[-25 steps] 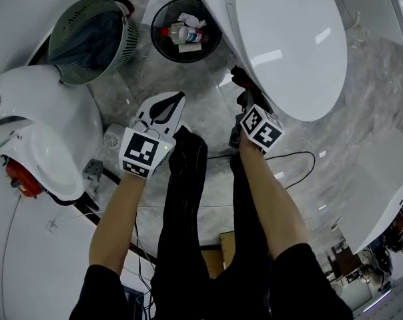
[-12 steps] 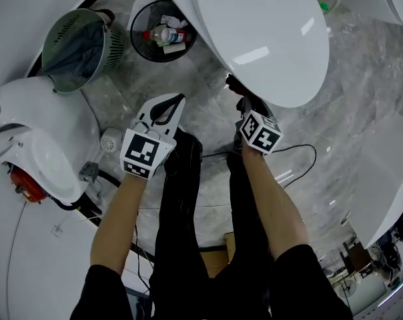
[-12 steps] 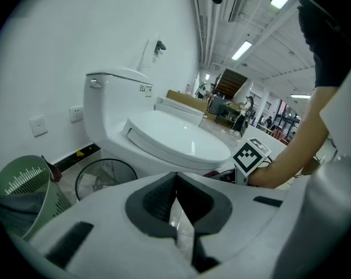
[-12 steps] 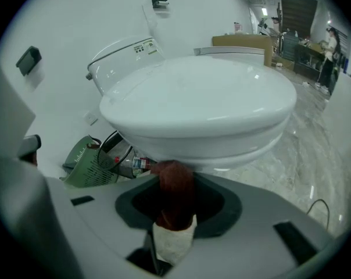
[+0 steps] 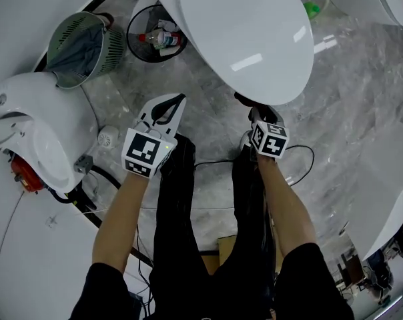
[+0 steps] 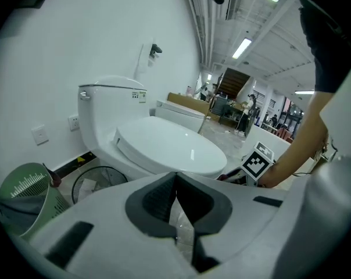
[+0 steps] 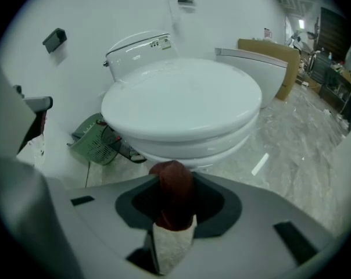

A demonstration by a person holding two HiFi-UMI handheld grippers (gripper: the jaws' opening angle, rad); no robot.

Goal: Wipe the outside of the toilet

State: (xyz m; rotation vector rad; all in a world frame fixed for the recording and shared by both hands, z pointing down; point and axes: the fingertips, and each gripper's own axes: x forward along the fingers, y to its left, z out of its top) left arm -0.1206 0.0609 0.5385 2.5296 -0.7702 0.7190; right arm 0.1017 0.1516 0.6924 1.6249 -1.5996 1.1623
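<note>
The white toilet (image 5: 241, 32) fills the top of the head view with its lid down. It also shows in the left gripper view (image 6: 164, 147) and, close ahead, in the right gripper view (image 7: 181, 97). My right gripper (image 5: 258, 109) is at the front of the bowl, just under the rim, shut on a dark red cloth (image 7: 172, 190). The cloth (image 5: 245, 99) pokes out past the jaws toward the bowl. My left gripper (image 5: 176, 102) hangs over the floor left of the bowl, jaws closed together with nothing between them (image 6: 175, 176).
A green basket (image 5: 78, 42) and a black wire bin (image 5: 155, 35) with a bottle in it stand left of the toilet. Another white fixture (image 5: 35, 125) sits at the far left. A black cable (image 5: 301, 159) lies on the marble floor by my legs.
My right gripper has slid with the cloth along the underside of the bowl's rim toward its front tip. The left gripper has stayed where it was.
</note>
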